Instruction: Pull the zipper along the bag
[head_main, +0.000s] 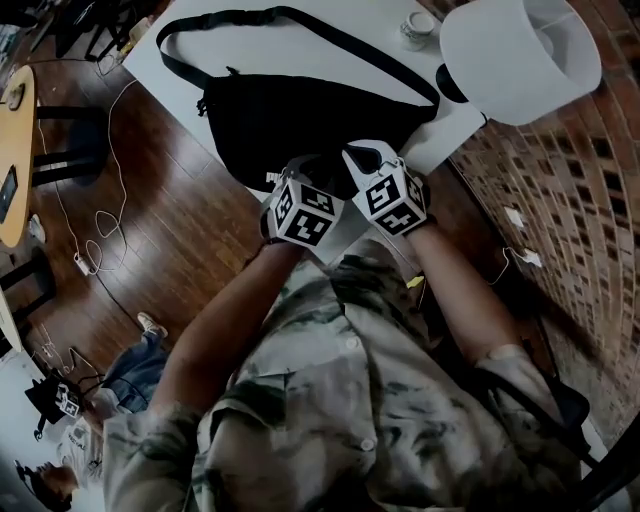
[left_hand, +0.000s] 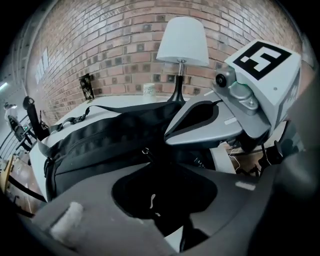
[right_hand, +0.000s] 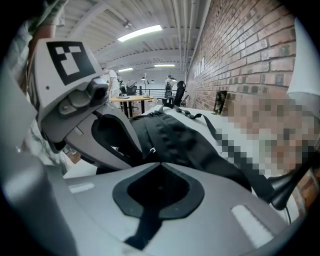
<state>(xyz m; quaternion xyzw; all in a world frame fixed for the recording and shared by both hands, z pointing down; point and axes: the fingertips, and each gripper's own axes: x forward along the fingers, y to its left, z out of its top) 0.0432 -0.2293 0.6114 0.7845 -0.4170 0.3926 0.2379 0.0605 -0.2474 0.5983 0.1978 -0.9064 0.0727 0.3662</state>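
Observation:
A black sling bag (head_main: 300, 110) lies on the white table (head_main: 185, 85), its strap looped toward the far side. Both grippers sit side by side at its near edge. My left gripper (head_main: 308, 175) is open, and in the left gripper view (left_hand: 165, 172) its jaws stand apart with only dark bag fabric (left_hand: 100, 145) beyond them. The small metal zipper pull (left_hand: 146, 151) hangs free just ahead of them. My right gripper (head_main: 370, 165) is shut, its tips (right_hand: 159, 165) closed against the bag's edge (right_hand: 185, 140) beside the pull (right_hand: 151, 149).
A white-shaded lamp (head_main: 520, 55) and a small cup (head_main: 418, 28) stand at the table's far right by the brick wall (head_main: 560, 200). Cables (head_main: 95, 250) trail over the wood floor on the left near a round wooden table (head_main: 15, 150).

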